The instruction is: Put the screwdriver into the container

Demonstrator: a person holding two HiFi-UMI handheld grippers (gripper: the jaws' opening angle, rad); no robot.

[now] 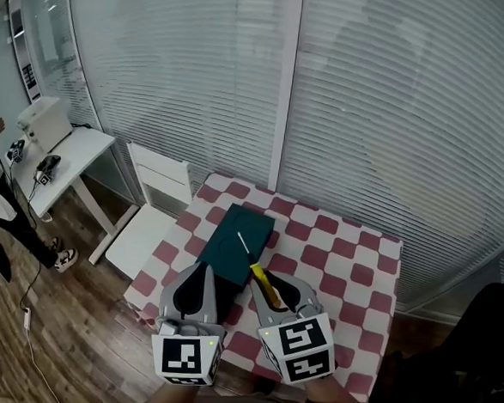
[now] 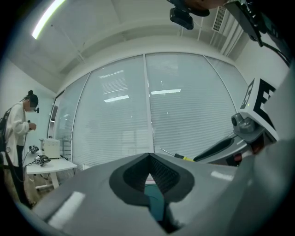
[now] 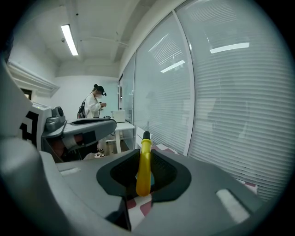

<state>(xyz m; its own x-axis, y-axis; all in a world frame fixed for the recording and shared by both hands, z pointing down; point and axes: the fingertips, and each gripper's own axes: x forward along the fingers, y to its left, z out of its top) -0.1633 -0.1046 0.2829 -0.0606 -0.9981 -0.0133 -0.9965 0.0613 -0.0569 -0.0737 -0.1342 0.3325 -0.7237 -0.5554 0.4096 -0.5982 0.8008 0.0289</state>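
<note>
Yellow-handled screwdriver (image 3: pixel 144 168) is clamped between the right gripper (image 3: pixel 144 156) jaws, with its shaft over the green container (image 1: pixel 230 248) on the checkered desk (image 1: pixel 351 264). Jaws of the left gripper (image 2: pixel 148 157) are closed and empty.

right tool (image 1: pixel 262 281) holds screwdriver (image 1: pixel 252 263) by its yellow handle; shaft points away over dark green container (image 1: pixel 232 242) on red-and-white checked desk (image 1: pixel 342 263). left tool (image 1: pixel 203 268) just beside, jaws together, at container's near edge. white chair (image 1: pixel 152 211) left of desk.
</note>
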